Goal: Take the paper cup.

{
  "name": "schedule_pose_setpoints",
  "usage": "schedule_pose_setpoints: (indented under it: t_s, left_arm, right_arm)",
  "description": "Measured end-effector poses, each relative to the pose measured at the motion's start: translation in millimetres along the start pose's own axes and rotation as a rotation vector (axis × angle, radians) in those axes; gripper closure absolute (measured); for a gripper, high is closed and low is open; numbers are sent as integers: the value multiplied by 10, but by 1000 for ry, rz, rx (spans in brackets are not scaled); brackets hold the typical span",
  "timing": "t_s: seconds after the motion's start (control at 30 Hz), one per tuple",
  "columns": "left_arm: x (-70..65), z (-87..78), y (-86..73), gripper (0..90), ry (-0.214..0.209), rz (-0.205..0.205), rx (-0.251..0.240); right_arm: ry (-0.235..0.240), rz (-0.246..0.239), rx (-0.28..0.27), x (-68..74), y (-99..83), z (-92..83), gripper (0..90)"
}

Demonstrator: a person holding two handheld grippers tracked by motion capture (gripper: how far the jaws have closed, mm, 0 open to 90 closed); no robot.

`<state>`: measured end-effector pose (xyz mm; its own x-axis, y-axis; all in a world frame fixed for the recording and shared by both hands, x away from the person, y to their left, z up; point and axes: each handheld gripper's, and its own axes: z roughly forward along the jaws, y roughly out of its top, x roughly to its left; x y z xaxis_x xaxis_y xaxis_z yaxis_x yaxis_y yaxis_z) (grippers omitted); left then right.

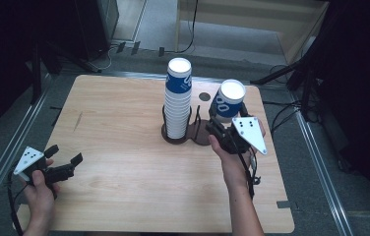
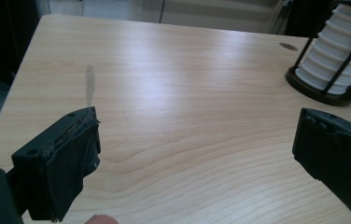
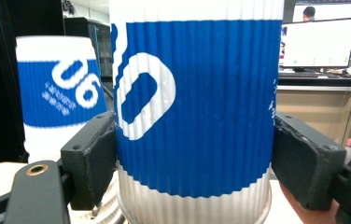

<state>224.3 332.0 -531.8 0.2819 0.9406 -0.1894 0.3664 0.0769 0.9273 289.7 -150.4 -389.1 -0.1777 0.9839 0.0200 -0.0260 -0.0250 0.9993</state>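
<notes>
Now the right gripper (image 3: 194, 154) has its two black jaws pressed against opposite sides of a blue-and-white cup (image 3: 194, 102), pinching it low on the ribbed wall; in the high view this cup (image 1: 228, 101) sits at about 1 o'clock from the table's centre, lifted and tilted just right of the stack (image 1: 177, 98). That stack stands upright in a dark wire holder (image 1: 187, 132) near 12 o'clock. The right hand (image 1: 232, 157) reaches forward from 5 o'clock, forearm angled up the table (image 1: 124, 172). Meanwhile the left gripper (image 1: 66, 158), at 8 o'clock near the table's edge, has its jaws spread wide with only bare wood between them; the left hand (image 1: 40, 184) holds it low, pointing toward 2 o'clock.
</notes>
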Motion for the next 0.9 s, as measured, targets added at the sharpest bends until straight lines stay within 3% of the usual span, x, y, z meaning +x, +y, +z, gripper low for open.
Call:
schedule_pose_setpoints:
  t_s: [0.13, 0.3, 0.4, 0.63, 0.9]
  left_arm:
    - [-164, 19, 126, 18, -43, 11, -15]
    - [-297, 90, 261, 18, -69, 37, -19]
    - [-342, 119, 306, 18, -83, 42, -23]
    - [-537, 212, 363, 18, -135, 94, -7]
    - [-790, 266, 442, 18, -220, 117, 14]
  right_arm:
    - [-5, 11, 16, -64, -109, -58, 211]
    - [4, 2, 40, -85, -262, -125, 211]
    - [13, -12, 58, -66, -382, -169, 211]
    - [27, -47, 109, -16, -650, -268, 209]
    - [61, -66, 139, 100, -804, -311, 210]
